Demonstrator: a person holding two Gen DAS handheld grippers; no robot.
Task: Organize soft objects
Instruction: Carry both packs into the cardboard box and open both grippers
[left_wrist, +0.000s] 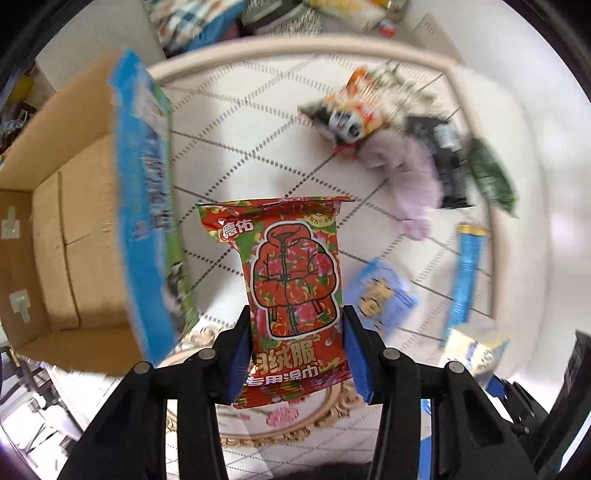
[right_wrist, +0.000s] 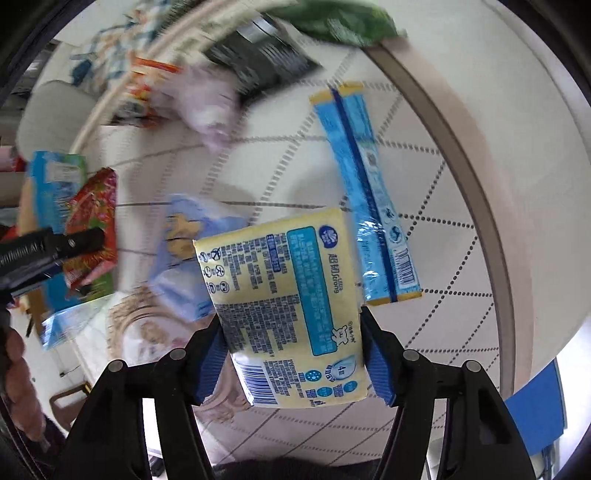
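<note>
My left gripper points down and is shut on a red floral wipes pack, which hangs above the white quilted round surface. The right wrist view shows that same gripper and red pack at the far left. My right gripper is shut on a pale yellow tissue pack with a blue label, gripped by its sides. That yellow pack appears blurred at the lower right of the left wrist view.
An open cardboard box stands at the left with a blue-green pack against its edge. On the surface lie a panda snack bag, pink plush, black pack, green bag, long blue pack and light blue pack.
</note>
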